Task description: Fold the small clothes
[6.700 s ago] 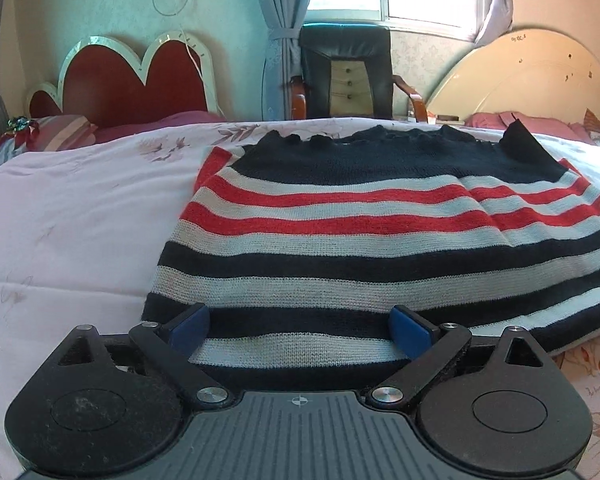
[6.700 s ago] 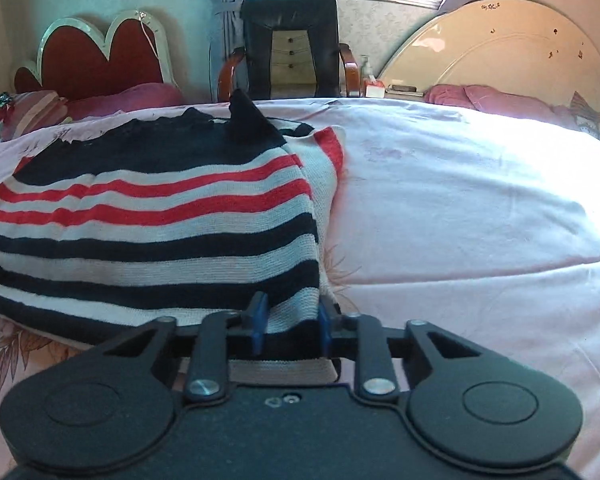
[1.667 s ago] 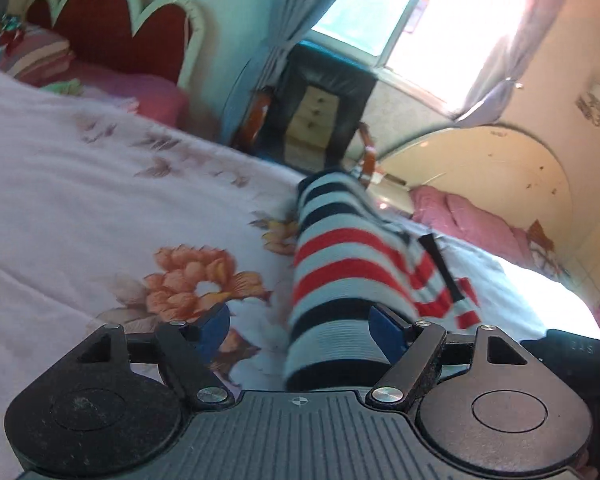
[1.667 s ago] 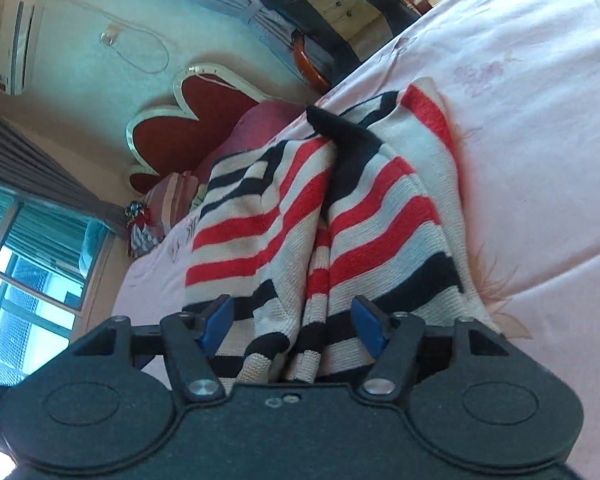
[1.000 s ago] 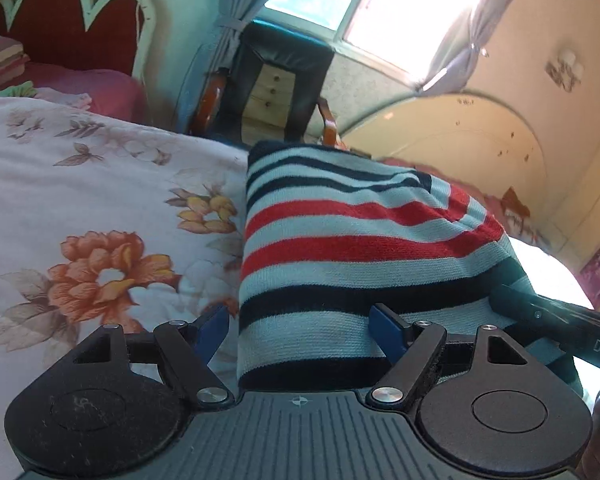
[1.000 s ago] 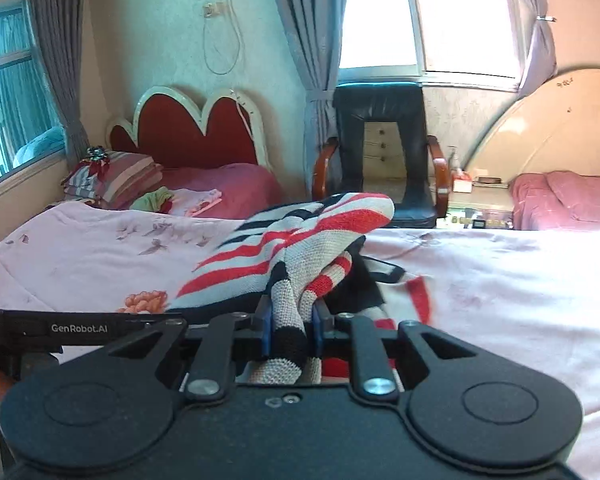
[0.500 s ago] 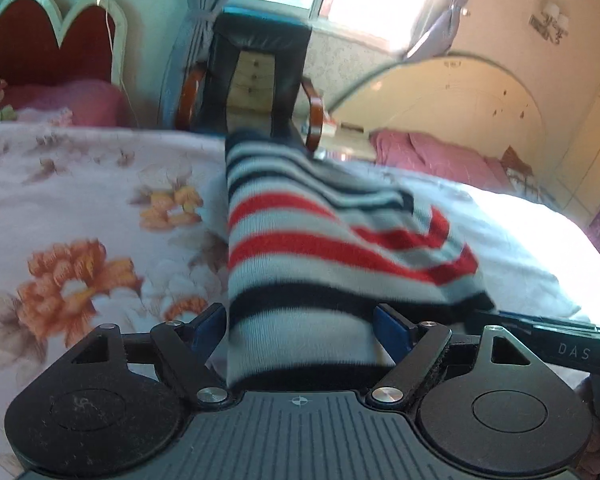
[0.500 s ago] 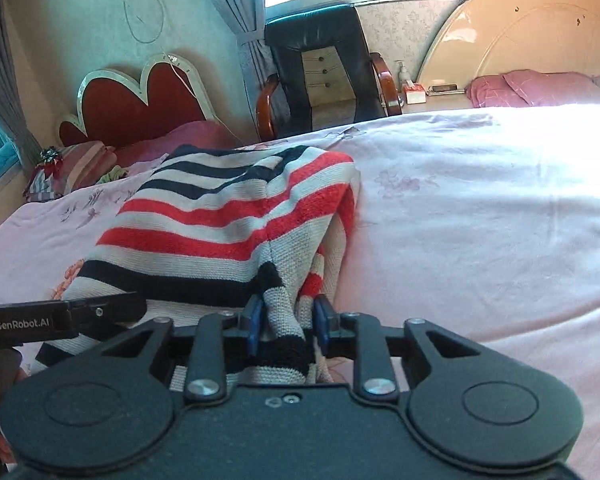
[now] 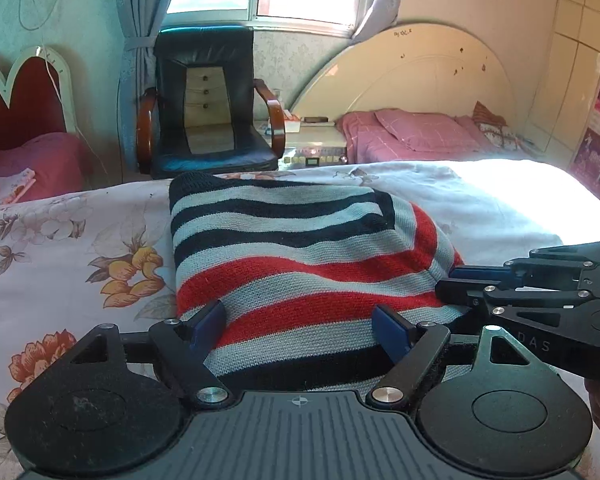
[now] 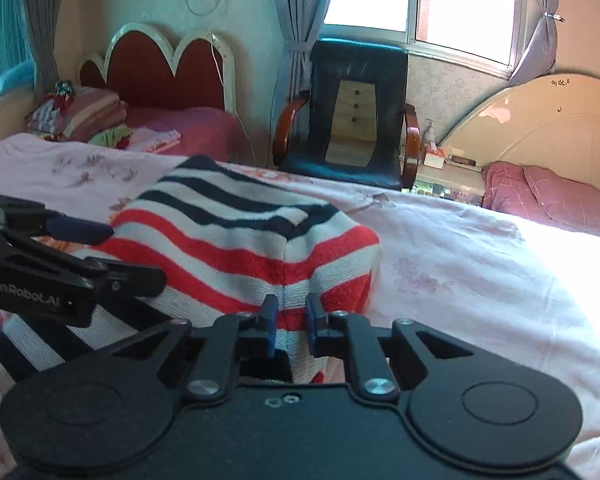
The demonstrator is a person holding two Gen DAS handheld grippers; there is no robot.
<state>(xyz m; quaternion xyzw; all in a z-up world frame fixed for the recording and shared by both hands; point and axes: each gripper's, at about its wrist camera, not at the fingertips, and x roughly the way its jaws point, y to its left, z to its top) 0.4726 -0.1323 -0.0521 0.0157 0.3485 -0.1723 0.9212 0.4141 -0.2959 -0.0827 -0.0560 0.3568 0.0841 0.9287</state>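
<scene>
A knitted sweater (image 9: 300,264) with navy, grey and red stripes lies folded over on the pink floral bedspread (image 9: 60,248). My left gripper (image 9: 300,326) is open, its blue pads on either side of the sweater's near edge. My right gripper (image 10: 290,322) is shut on the sweater's (image 10: 240,252) near red-striped edge, pinching a fold between its pads. The right gripper also shows at the right of the left wrist view (image 9: 456,284), at the sweater's right edge. The left gripper shows at the left of the right wrist view (image 10: 100,256).
A black office chair (image 9: 204,120) stands beyond the bed's far edge, under the window. A red heart-shaped headboard (image 10: 160,68) with pillows is at the left and a cream headboard (image 9: 412,84) with pink bedding at the right. Bedspread extends to the right (image 10: 480,272).
The sweater has come down from being held up and now rests folded on the bed. Both grippers have lowered and drawn close to its near edge. The right gripper stays shut on it.
</scene>
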